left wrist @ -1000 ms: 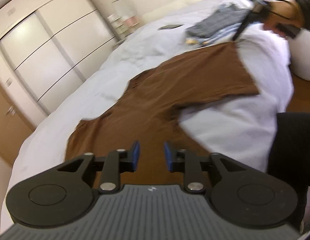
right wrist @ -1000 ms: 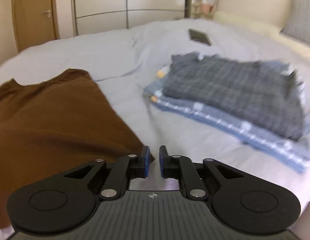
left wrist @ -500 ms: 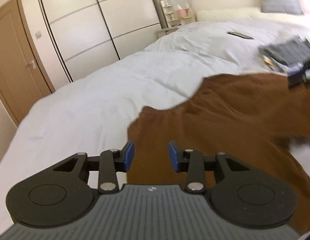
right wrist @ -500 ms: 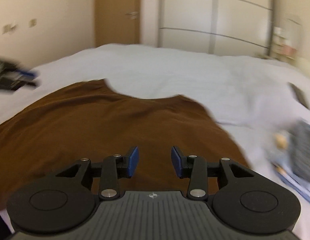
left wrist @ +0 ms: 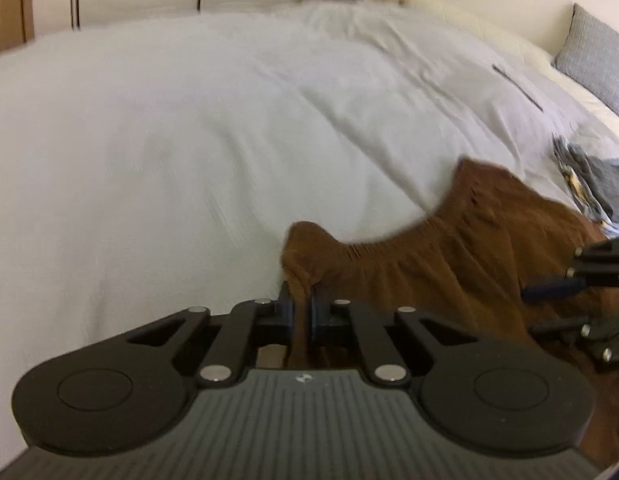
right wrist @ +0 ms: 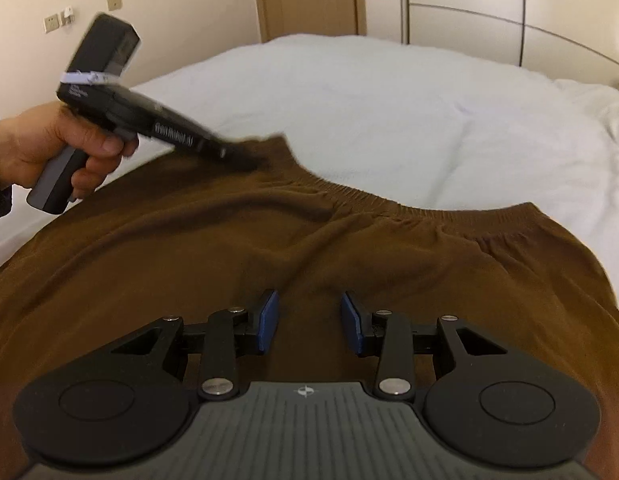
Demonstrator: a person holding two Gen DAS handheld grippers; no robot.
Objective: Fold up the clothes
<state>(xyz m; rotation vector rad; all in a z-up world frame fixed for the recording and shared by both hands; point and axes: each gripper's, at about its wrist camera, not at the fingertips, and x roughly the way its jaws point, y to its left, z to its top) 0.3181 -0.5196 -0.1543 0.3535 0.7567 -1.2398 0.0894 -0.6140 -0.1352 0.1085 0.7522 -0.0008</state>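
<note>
White bedding covers the bed [left wrist: 181,128], which carries everything, and its far half lies bare. Brown and soft, the garment [right wrist: 293,248] comes next in size: it is spread flat across the near side of the bed with its elastic waistband [right wrist: 389,202] turned toward the far edge, probably so that it can be folded from the corners. A stack of folded clothes [left wrist: 601,184], grey on top, sits toward the bed's right edge just beyond the garment, likely kept there as the finished pile. No basket or box shows in either view, so nothing here is contained.

Clenched on the left corner of the waistband, the left gripper [left wrist: 299,312] has a bunch of brown cloth pinched between its jaws; the person's hand [right wrist: 49,152] grips its handle above the bed's left side. Held this way, the corner looks ready to be lifted and carried across. The right gripper [right wrist: 309,322] hangs over the middle of the garment with its jaws spread and nothing between them, not yet taking hold.
</note>
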